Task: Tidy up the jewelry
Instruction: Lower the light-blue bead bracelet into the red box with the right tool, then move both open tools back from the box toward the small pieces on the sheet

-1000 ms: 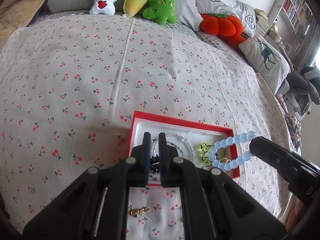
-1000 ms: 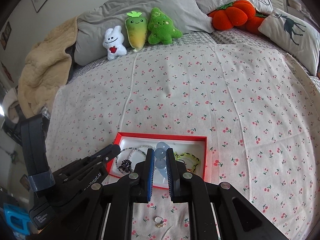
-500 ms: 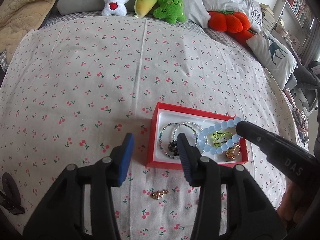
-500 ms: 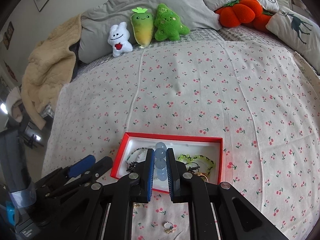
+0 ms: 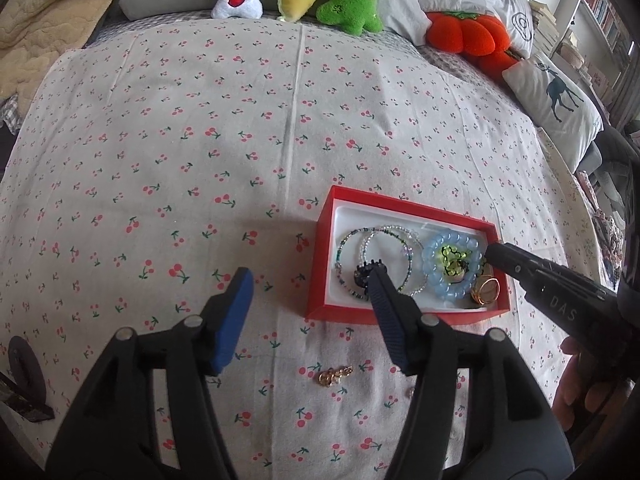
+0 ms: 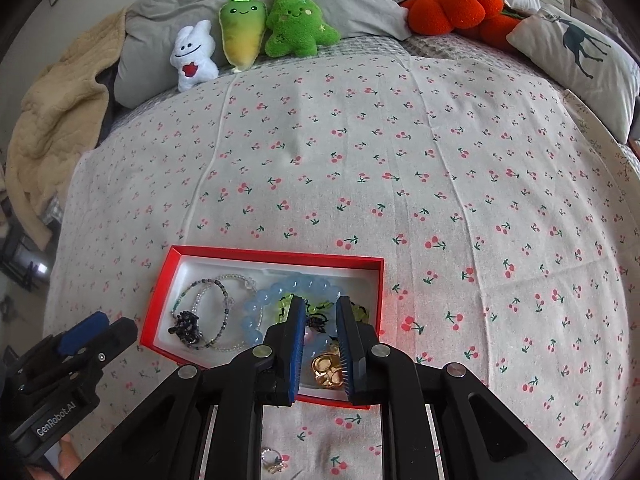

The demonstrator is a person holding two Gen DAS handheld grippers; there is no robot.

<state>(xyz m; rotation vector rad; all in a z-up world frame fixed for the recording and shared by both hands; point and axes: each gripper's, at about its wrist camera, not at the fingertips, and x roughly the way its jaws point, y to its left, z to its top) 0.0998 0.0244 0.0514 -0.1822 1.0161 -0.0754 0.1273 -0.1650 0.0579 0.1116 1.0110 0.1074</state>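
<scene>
Left wrist view: left gripper [image 5: 310, 292] jaws, just opening, stand wide and empty; gold charm [image 5: 334, 375] lies on the bed below them. Right gripper [image 6: 319, 344] jaws, parting, have released the blue bead bracelet [image 6: 276, 308] inside the red box [image 6: 276, 257].

soft, even daylight; faint shadows on the bed [image 5: 280, 120]; sharp centre, strong fisheye curvature, dark vignette at corners.
</scene>
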